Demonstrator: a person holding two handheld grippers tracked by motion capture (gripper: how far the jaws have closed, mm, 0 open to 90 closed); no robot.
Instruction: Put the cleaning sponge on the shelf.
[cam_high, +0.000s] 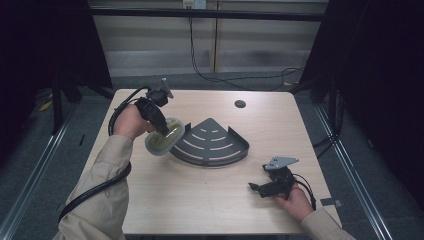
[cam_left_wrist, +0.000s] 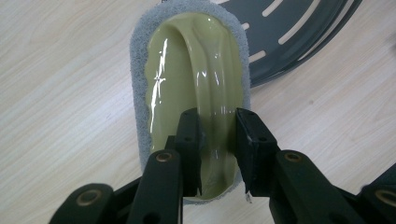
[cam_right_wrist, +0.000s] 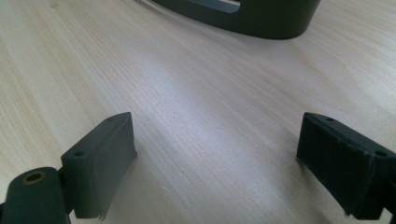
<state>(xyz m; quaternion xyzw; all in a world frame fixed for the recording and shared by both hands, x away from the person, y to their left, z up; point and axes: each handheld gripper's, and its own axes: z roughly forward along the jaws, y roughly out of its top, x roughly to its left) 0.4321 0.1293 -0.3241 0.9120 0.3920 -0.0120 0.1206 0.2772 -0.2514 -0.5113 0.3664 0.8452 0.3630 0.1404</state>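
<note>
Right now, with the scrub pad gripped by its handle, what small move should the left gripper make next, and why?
Probably carry the scrub pad a little further right, over the dark corner rack. The left gripper is shut on the pad's green handle, and the pad sits at the rack's left edge, not yet over its slotted floor. The right gripper rests open on the table, apart.

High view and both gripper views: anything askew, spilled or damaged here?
Nothing stands out. The left gripper grips the green scrubber by its handle ridge beside the dark corner rack, which sits flat on the table. The right gripper rests open, holding nothing.
</note>
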